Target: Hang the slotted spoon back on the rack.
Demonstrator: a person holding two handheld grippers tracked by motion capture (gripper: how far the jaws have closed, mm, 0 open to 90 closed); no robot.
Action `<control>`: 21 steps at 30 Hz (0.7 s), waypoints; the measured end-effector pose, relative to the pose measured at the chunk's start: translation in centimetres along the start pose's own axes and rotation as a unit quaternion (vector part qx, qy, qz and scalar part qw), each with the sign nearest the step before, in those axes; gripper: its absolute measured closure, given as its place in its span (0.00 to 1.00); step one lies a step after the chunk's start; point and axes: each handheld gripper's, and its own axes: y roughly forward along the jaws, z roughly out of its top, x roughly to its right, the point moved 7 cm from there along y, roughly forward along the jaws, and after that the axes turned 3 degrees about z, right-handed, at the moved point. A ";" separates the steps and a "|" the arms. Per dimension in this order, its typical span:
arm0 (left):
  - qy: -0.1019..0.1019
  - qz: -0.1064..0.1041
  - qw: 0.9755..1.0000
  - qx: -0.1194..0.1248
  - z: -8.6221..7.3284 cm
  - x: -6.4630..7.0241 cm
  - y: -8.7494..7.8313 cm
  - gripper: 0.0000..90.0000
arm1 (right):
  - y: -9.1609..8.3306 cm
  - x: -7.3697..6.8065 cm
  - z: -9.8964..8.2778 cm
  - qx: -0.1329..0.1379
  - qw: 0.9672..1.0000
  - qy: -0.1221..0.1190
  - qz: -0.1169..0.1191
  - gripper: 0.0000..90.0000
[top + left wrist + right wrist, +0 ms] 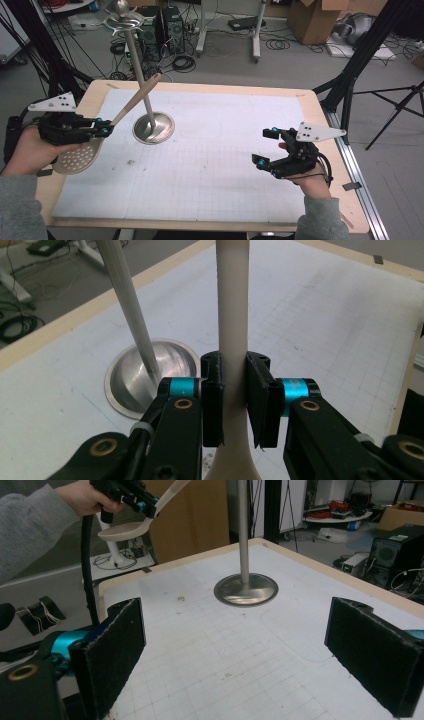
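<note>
At the left edge of the table, the left gripper is seen clamped on the handle of a beige slotted spoon, which is held clear of the surface; the handle slants up toward a metal stand. In the left gripper view the handle is gripped squarely between both pads. The stand's round base rests on the white gridded mat. At the right, the right gripper is held with jaws spread wide, nothing between them.

Skimmer: matt cream plastic. Stand: brushed glossy metal. Counter: pale wood edge, matt gridded paper. Claw pads: rough black.
</note>
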 end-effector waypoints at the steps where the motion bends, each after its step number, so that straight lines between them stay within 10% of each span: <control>1: 0.003 -0.001 1.000 0.002 0.0 0.0 0.0 0.86 | 0.0 0.0 0.0 -0.001 1.000 0.001 0.000 0.09; 21: 0.000 0.012 1.000 0.018 1.2 -2.2 -3.3 0.86 | -0.1 0.2 -0.2 -0.003 1.000 0.005 -0.002 0.09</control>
